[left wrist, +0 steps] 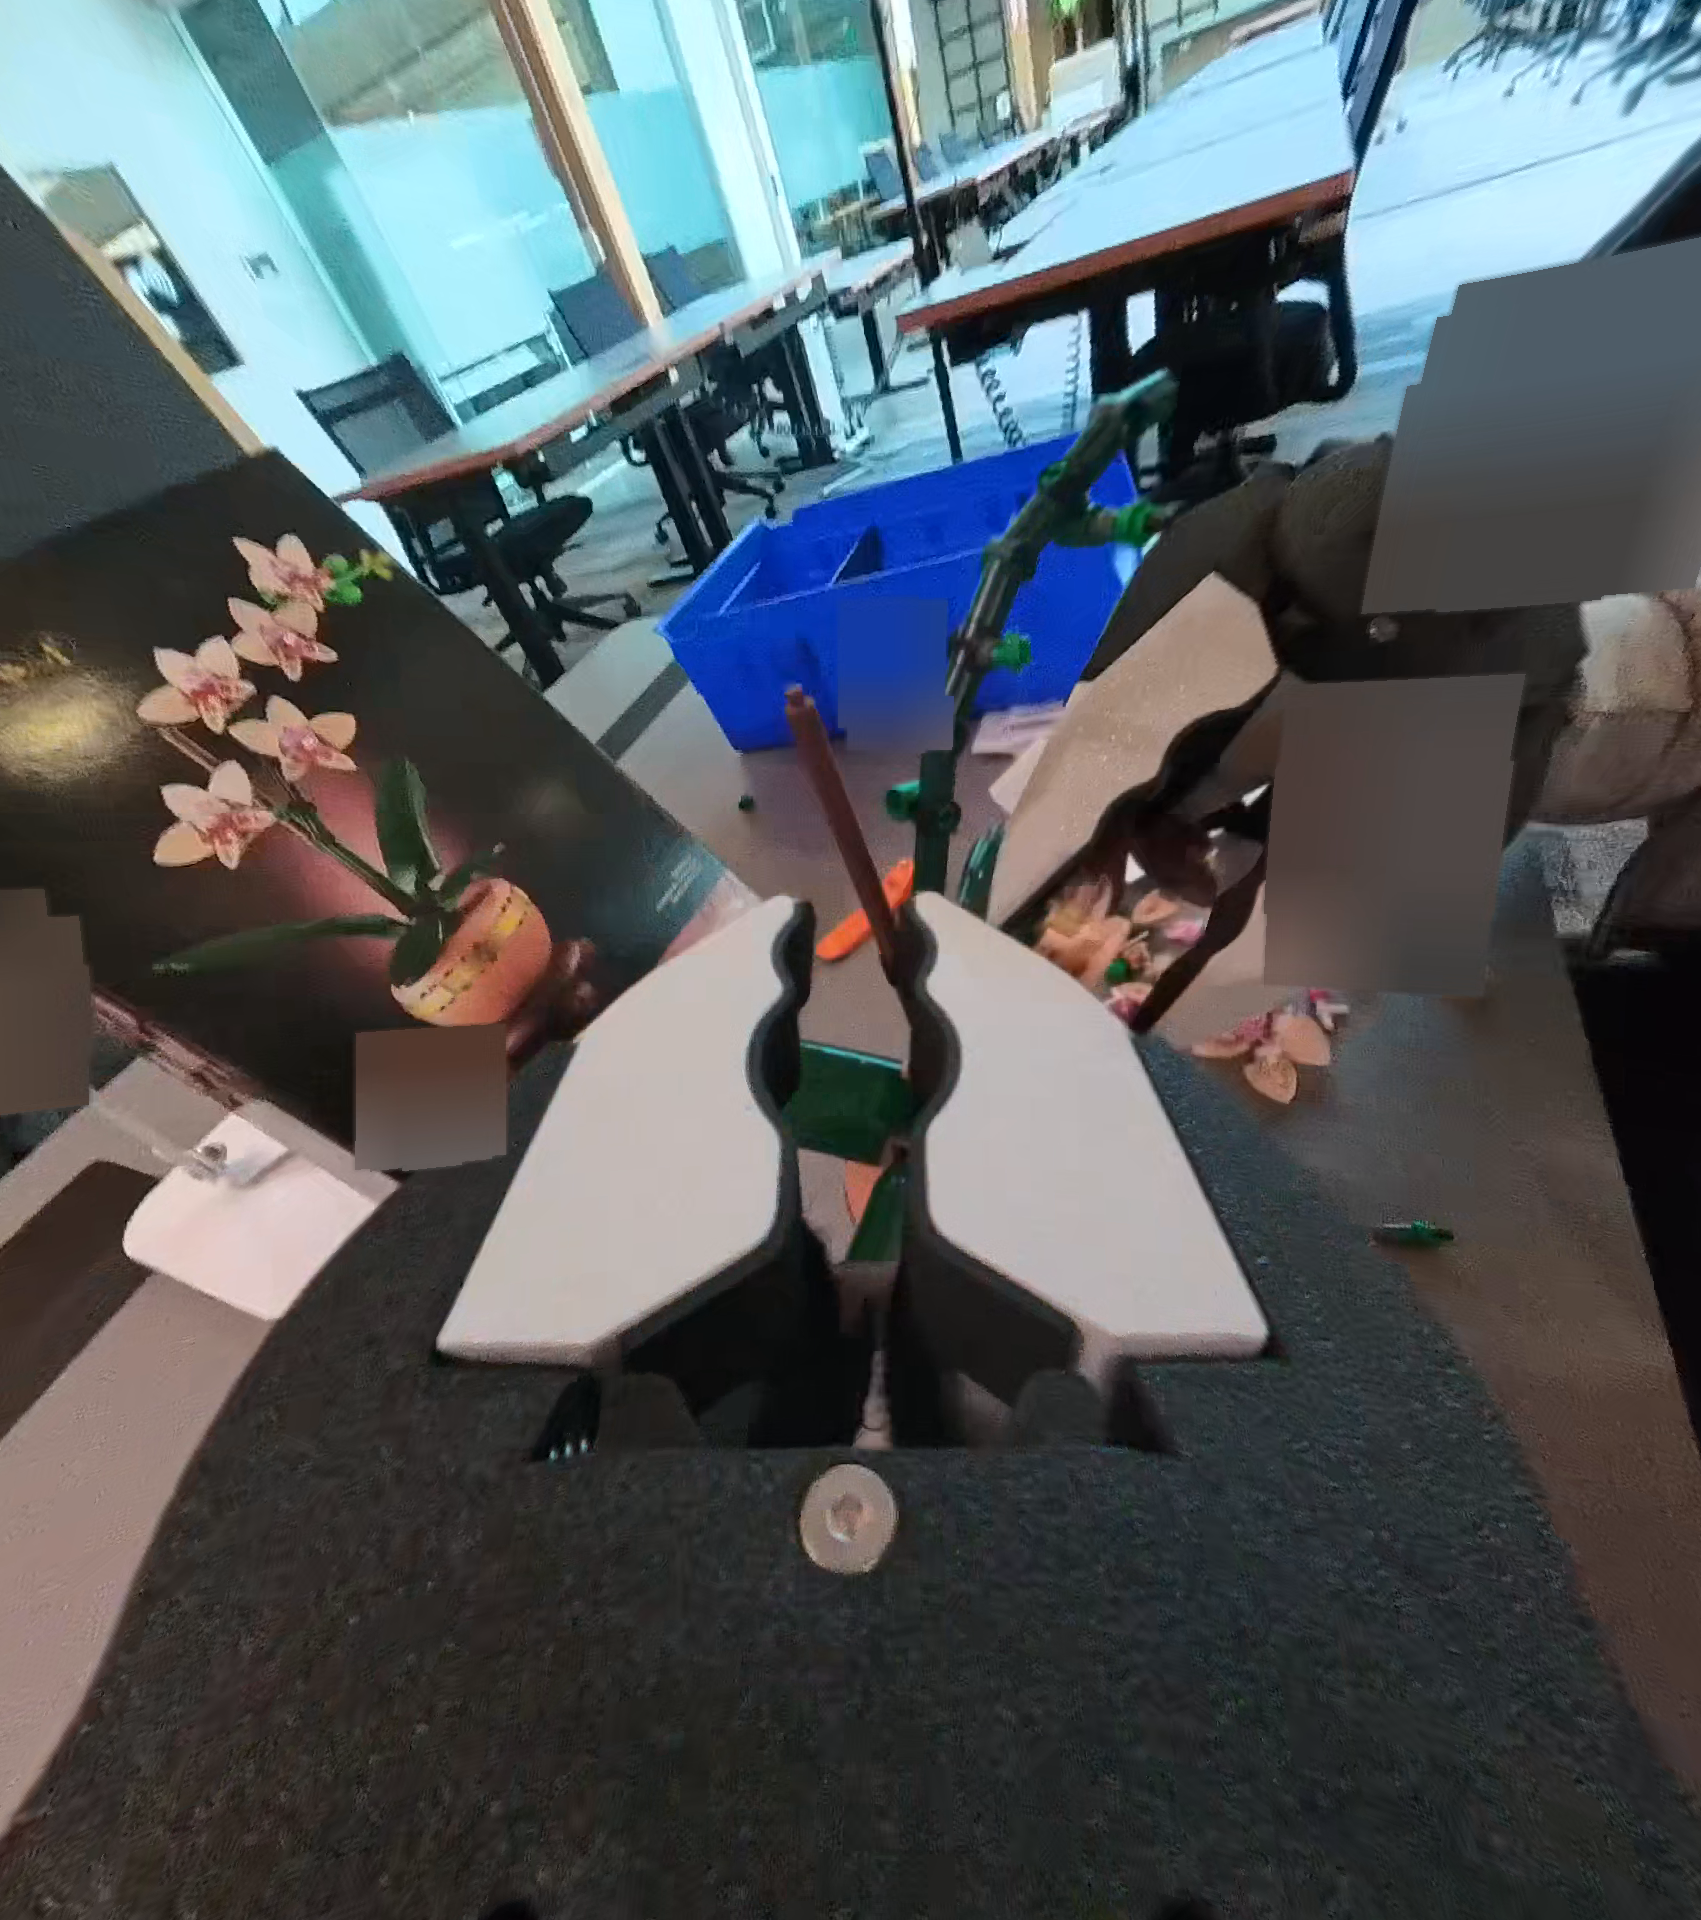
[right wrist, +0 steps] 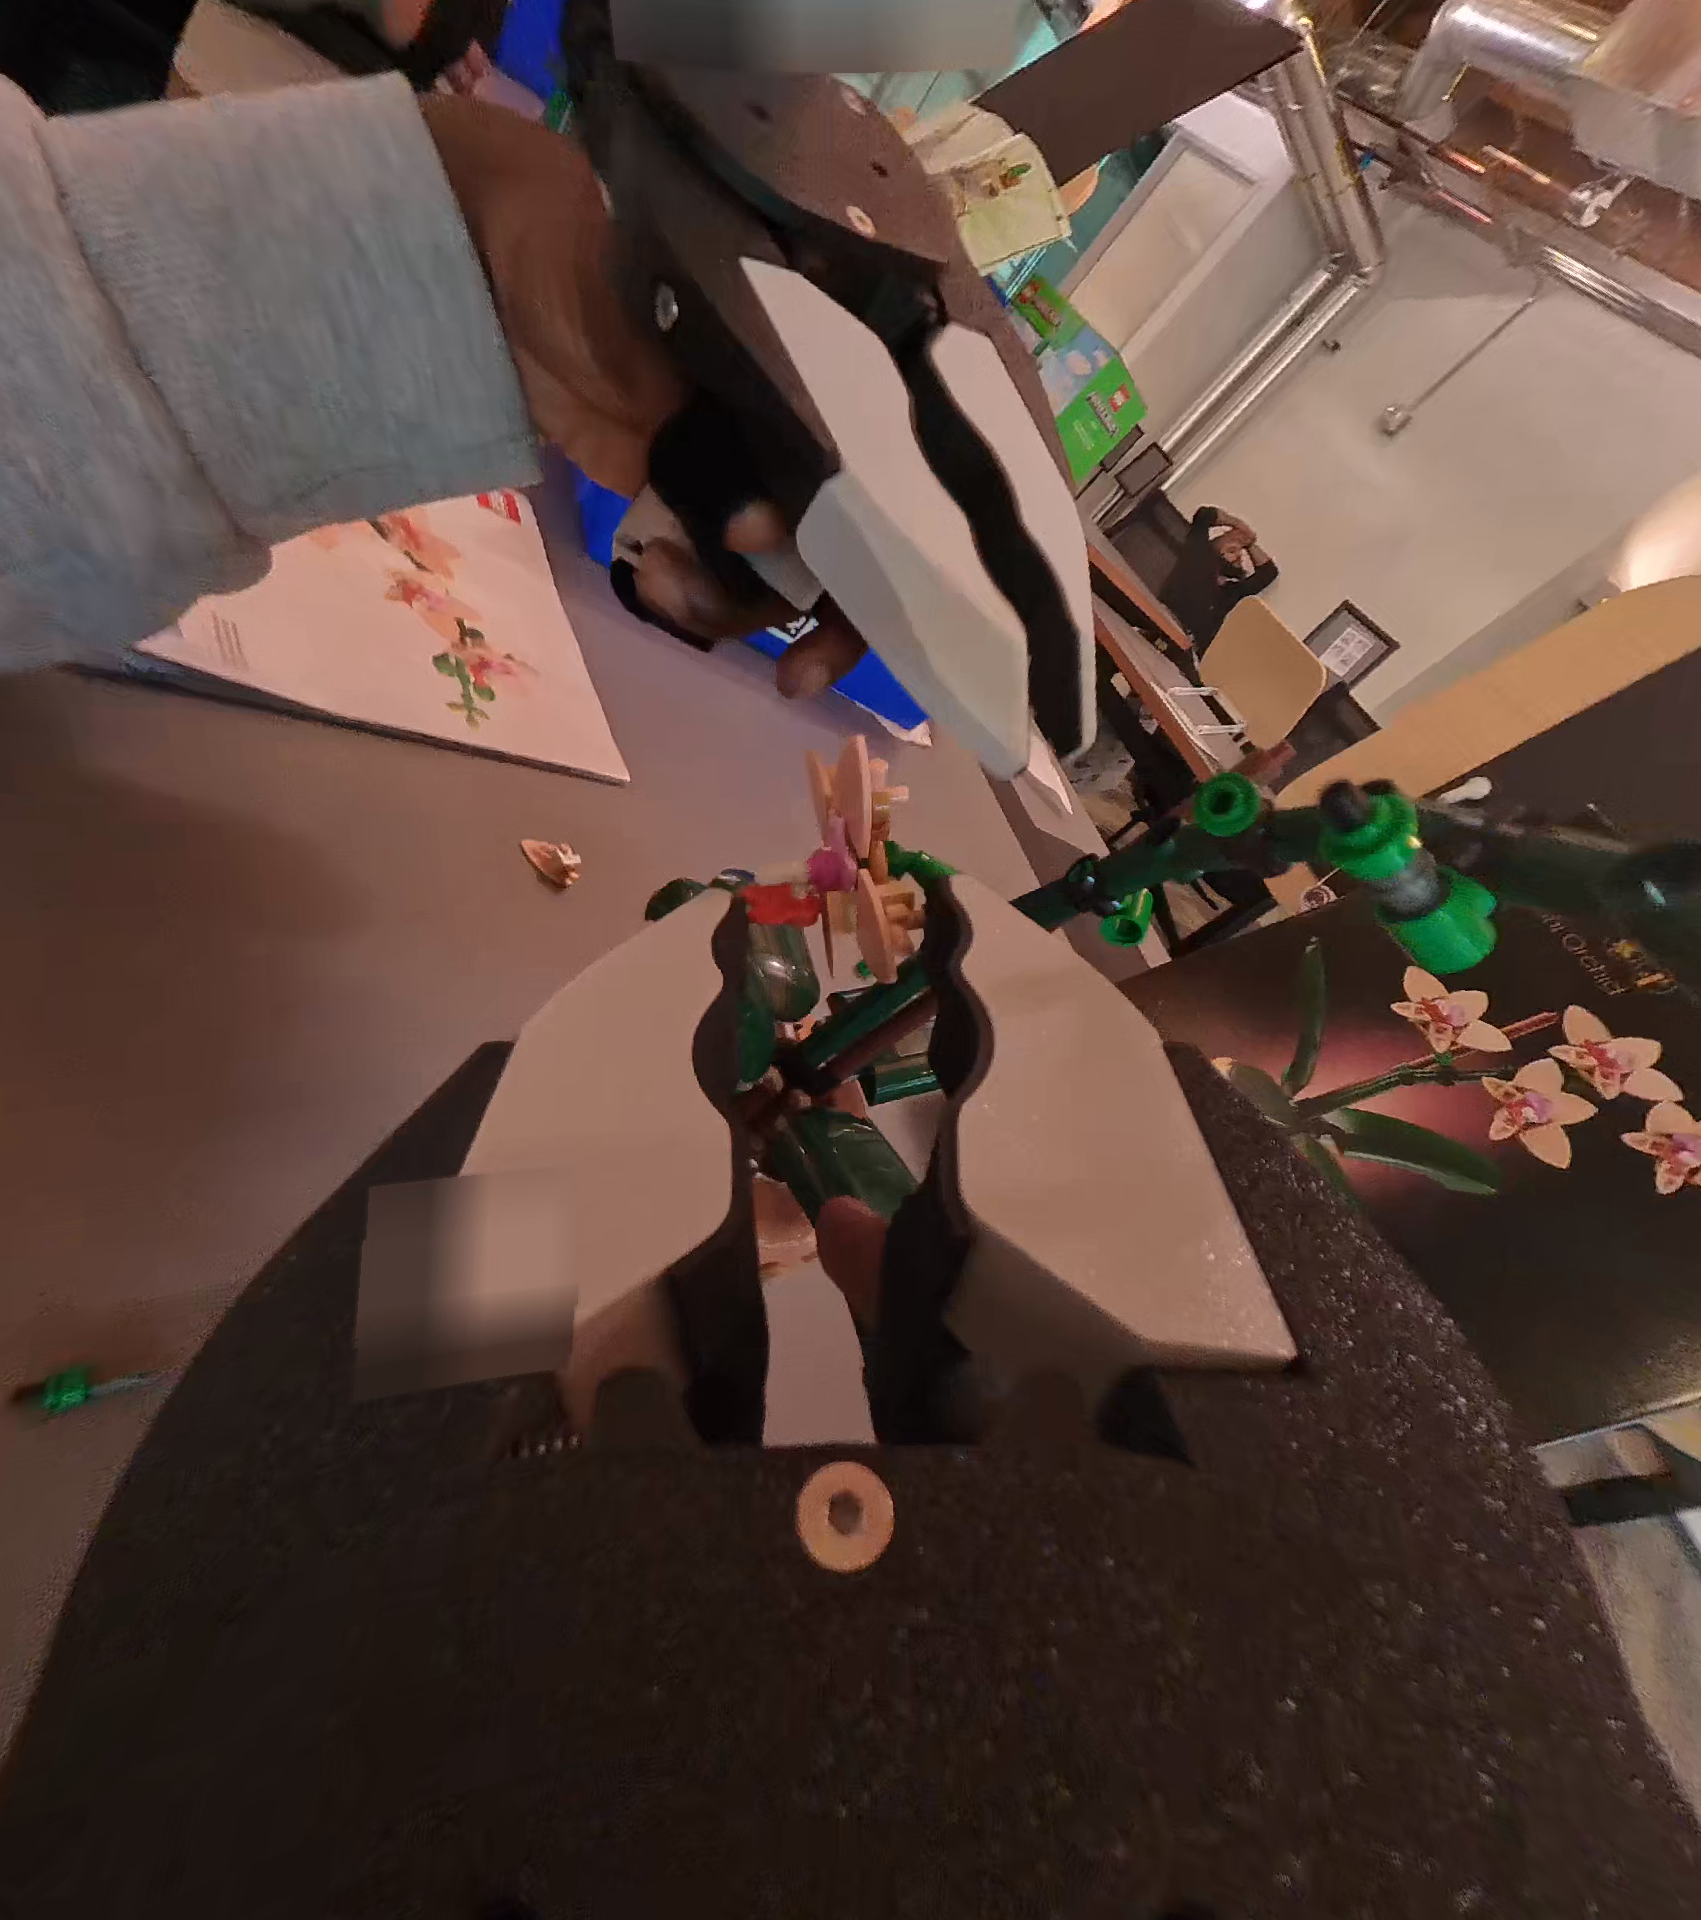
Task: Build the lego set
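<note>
A: Listing the left wrist view first. Left hand-held gripper [left wrist: 851, 966]: jaws nearly together, pinching a thin brown rod [left wrist: 841, 821] that stands up and leans away. I judge this grip keeps the plant steady while parts go on. Green leaf pieces [left wrist: 841, 1101] show in the gap below the rod.

B: And behind it?

A: Green stem [left wrist: 991, 613], curved, with side pegs, rising just right of the rod. Right hand-held gripper [left wrist: 1126, 748] beside it, over a pile of pink and cream flower parts [left wrist: 1095, 935]. One loose orchid bloom [left wrist: 1267, 1044] on the grey tabletop [left wrist: 1345, 1143]. Orange tool [left wrist: 861, 925], flat, near the rod's foot. Blue bin [left wrist: 804, 623] at the far edge. Set box [left wrist: 306, 748] with the orchid picture, propped at left, probably for reference.

B: Right wrist view?

A: Right hand-held gripper [right wrist: 841, 925]: jaws narrow, with an orchid flower [right wrist: 851, 852] at the tips. A closed grip on it is likely, but I cannot tell for sure. Under the jaws is the plant base, green leaves and brown pieces [right wrist: 846, 1081]. The stem [right wrist: 1345, 842] arches off to the right, its pegs bare, so flowers remain to be fitted. Left hand-held gripper [right wrist: 1033, 738] points down from above. Instruction booklet [right wrist: 410, 634] lies open at left. Small green piece [right wrist: 67, 1390] sits apart on the tabletop.
</note>
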Motion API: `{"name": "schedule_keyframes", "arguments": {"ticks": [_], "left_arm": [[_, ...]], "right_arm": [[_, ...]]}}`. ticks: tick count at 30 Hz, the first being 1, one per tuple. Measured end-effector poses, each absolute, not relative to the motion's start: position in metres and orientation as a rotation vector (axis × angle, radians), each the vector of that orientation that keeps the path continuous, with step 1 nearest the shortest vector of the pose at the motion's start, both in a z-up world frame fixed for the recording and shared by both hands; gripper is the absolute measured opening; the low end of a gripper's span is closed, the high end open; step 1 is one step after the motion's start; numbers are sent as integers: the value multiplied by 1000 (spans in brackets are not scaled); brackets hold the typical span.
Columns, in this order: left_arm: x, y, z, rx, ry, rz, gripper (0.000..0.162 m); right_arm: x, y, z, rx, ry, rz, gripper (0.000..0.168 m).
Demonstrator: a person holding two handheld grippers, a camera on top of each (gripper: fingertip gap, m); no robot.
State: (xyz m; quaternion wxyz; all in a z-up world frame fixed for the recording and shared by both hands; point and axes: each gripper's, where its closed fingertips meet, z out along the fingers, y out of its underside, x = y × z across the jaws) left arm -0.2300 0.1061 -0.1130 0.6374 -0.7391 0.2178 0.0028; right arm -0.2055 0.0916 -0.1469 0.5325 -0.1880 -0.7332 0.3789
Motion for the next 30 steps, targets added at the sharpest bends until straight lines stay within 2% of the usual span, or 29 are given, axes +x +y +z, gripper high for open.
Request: {"name": "schedule_keyframes", "arguments": {"ticks": [1, 4, 6, 8, 11, 14, 15, 16, 21, 23, 30], "left_arm": [[-231, 107, -120, -1737, 490, -4, 16], [-226, 108, -131, -1806, 462, -121, 29], [-226, 110, -121, -1763, 374, -207, 47], [-228, 112, -103, -1686, 255, -327, 61], [-245, 108, -111, -1838, 117, -337, 55], [-228, 98, -119, -1994, 114, -439, 18], [-224, 97, -123, -2047, 121, -425, 9], [-222, 97, -125, -2096, 139, -399, 7], [-202, 104, -131, -2280, 213, -450, 14], [-205, 108, -134, -2323, 186, -452, 9], [-206, 104, -145, -2410, 129, -502, 11]], "right_arm": [[-206, 92, -148, -432, -1750, 869, 31], [-206, 94, -150, -382, -1758, 774, 31], [-206, 101, -149, -366, -1744, 709, 20], [-205, 108, -151, -323, -1759, 621, 19], [-204, 109, -151, -275, -1764, 595, 20], [-201, 99, -150, -274, -1779, 692, 25], [-201, 98, -149, -270, -1774, 704, 25], [-202, 98, -148, -263, -1771, 698, 25], [-207, 96, -150, -230, -1790, 647, 24], [-208, 97, -147, -218, -1770, 613, 17], [-207, 97, -152, -216, -1764, 585, 11]]}}
